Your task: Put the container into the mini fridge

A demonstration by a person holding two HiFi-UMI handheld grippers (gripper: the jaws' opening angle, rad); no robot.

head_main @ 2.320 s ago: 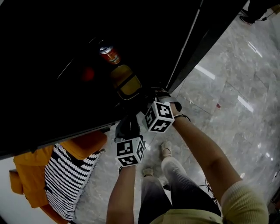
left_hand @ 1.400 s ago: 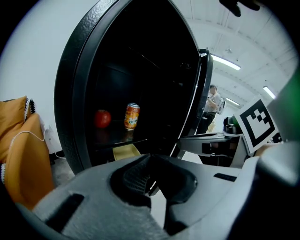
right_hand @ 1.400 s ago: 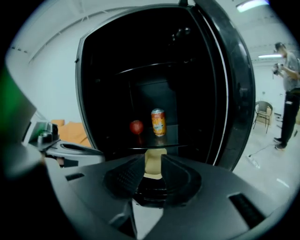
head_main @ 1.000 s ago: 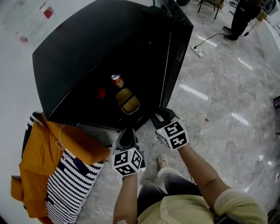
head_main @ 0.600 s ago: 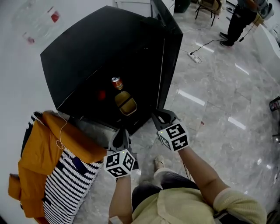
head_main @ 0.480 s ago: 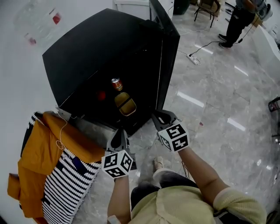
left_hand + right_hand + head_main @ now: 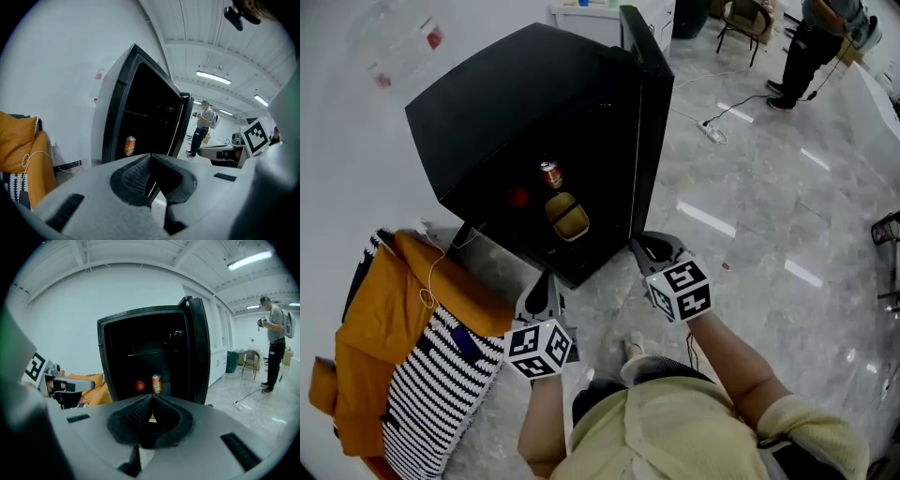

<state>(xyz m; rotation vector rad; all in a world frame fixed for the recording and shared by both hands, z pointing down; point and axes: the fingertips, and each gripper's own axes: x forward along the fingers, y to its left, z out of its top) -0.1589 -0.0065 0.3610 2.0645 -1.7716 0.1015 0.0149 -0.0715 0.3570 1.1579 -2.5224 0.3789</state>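
Note:
The black mini fridge (image 7: 516,94) stands open, its door (image 7: 649,122) swung out to the right. Inside, a yellow container (image 7: 567,216) lies on the lower shelf in front of an orange can (image 7: 550,174) and a red apple (image 7: 518,197). My left gripper (image 7: 546,289) hangs in front of the fridge's lower left corner, apart from it, shut and empty (image 7: 150,155). My right gripper (image 7: 651,247) is near the door's lower edge; its jaws have just been closing and now stand shut with nothing between them (image 7: 151,397). The right gripper view shows the can (image 7: 156,383) and apple (image 7: 140,386).
An orange jacket (image 7: 389,300) and a black-and-white striped bag (image 7: 431,394) lie against the white wall left of the fridge. A power strip with a cable (image 7: 711,131) lies on the marble floor. A person (image 7: 811,37) stands far right near a chair (image 7: 741,14).
Both grippers have drawn back from the fridge opening and risen. The container stays inside on the shelf. The head view has pulled away, showing the whole fridge.

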